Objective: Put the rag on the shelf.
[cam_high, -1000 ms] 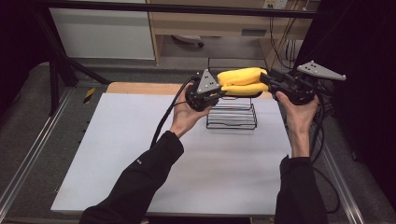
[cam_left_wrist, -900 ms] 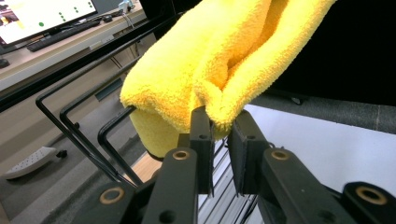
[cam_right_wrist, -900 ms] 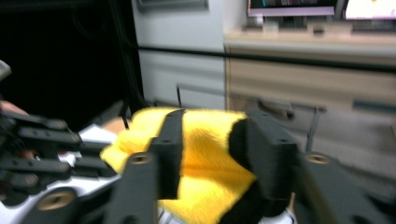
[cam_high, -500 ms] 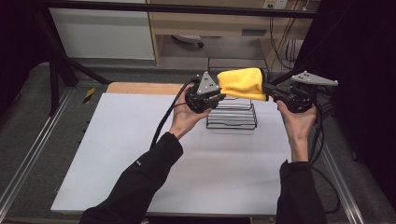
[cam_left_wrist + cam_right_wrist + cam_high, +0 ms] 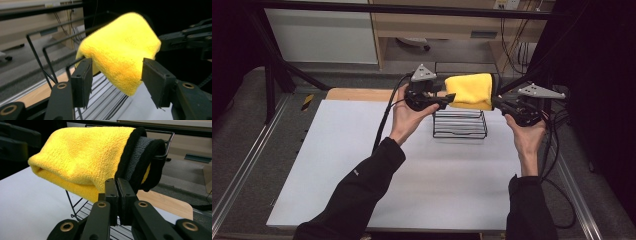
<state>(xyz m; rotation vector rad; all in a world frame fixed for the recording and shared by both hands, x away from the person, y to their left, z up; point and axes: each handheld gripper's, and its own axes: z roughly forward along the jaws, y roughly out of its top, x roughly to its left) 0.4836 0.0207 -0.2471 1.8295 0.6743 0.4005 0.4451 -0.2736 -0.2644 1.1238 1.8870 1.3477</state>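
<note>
Draping the cloth (image 5: 470,91) over the rack (image 5: 460,124) at upper centre went best while the right gripper (image 5: 501,103) pinched its hem and the left gripper (image 5: 447,100), its jaws just opening, stood spread around it.

White table mat (image 5: 362,165) sits on a wooden tabletop (image 5: 357,94). Metal rails (image 5: 242,170) run along both sides. Behind: a white cabinet (image 5: 322,35), wooden shelf unit (image 5: 437,25), hanging cables (image 5: 512,45).
</note>
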